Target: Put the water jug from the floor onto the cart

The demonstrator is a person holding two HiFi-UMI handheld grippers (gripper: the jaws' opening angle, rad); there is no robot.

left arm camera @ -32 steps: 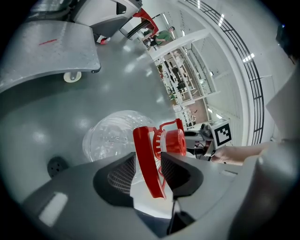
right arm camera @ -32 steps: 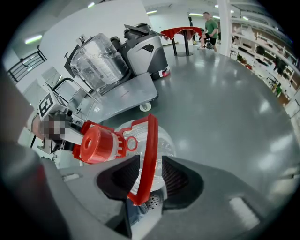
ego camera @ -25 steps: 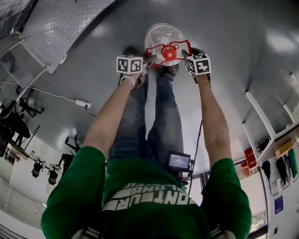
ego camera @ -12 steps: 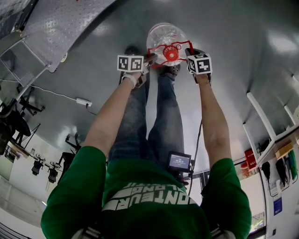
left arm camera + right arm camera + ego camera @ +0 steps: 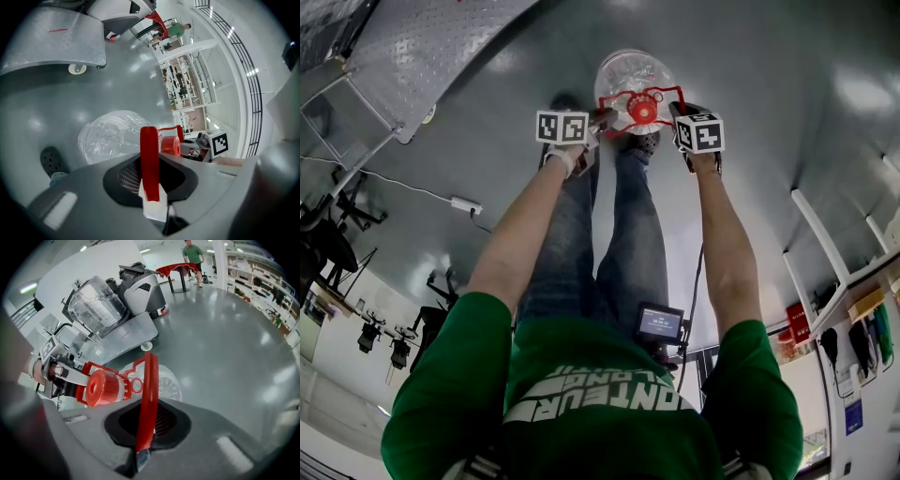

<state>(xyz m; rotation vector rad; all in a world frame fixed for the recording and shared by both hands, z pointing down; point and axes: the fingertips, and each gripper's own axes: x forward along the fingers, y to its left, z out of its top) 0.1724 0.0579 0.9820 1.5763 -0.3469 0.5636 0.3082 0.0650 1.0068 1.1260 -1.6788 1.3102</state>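
Note:
A clear water jug (image 5: 635, 75) lies on the grey floor in front of my feet, with a red cap (image 5: 643, 110) and a red carry handle (image 5: 630, 97). My left gripper (image 5: 602, 118) has just been closing and is shut on the handle's left bar (image 5: 150, 161). My right gripper (image 5: 675, 110) is shut on the right bar (image 5: 147, 401). The jug body (image 5: 112, 136) shows just beyond the left jaws, and the cap (image 5: 101, 387) sits left of the right jaws. The cart's metal deck (image 5: 422, 47) lies at the upper left.
The low wheeled cart (image 5: 124, 336) carries another clear jug (image 5: 96, 303). My shoes (image 5: 642, 142) stand right behind the jug. A cable with a power strip (image 5: 467, 205) lies at the left, and shelving (image 5: 844, 272) stands at the right. A person in green (image 5: 192, 254) walks far off.
Both grippers have closed in on the two sides of the red handle. The hands and the jug have barely shifted.

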